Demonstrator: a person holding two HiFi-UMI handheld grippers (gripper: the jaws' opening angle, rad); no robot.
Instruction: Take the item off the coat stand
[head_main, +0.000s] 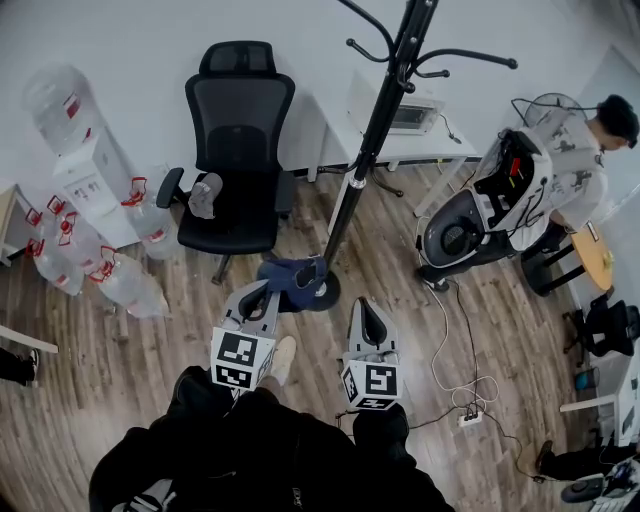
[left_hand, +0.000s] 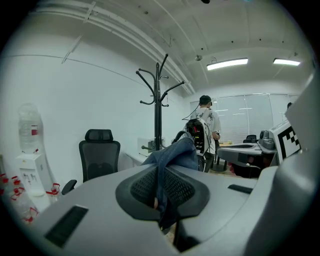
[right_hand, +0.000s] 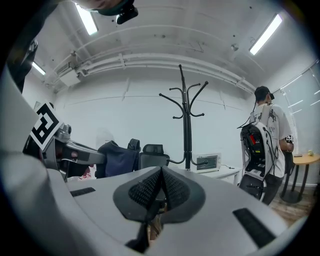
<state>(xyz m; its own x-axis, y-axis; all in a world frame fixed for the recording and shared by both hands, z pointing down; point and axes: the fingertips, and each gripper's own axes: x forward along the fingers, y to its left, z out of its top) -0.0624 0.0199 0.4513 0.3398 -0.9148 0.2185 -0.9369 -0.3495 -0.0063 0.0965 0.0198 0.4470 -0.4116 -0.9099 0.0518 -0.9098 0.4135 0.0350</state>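
**Fig. Denim garment clamped in my left fingers, in front of the coat stand**

The wooden floor (head_main: 150, 380) spreads beneath both pairs of my fingers. The black coat stand (head_main: 375, 120) rises ahead of the fingertips, its pole nearer my right pair than my left. The black office chair (head_main: 235, 150) stands ahead and to the left of my left fingers, with a water dispenser (head_main: 90, 170) and water bottles (head_main: 130, 285) farther left. A person (head_main: 560, 170) in a white top stands well off to the right of my right fingers. The blue denim garment (head_main: 293, 277) hangs at the tip of my left gripper (head_main: 258, 292), whose fingers are clamped on a fold of it. The cloth bunches over and ahead of the pads, between them and the stand's pole. My right gripper (head_main: 365, 305) is just beside the left one, its fingers pressed together with nothing between them
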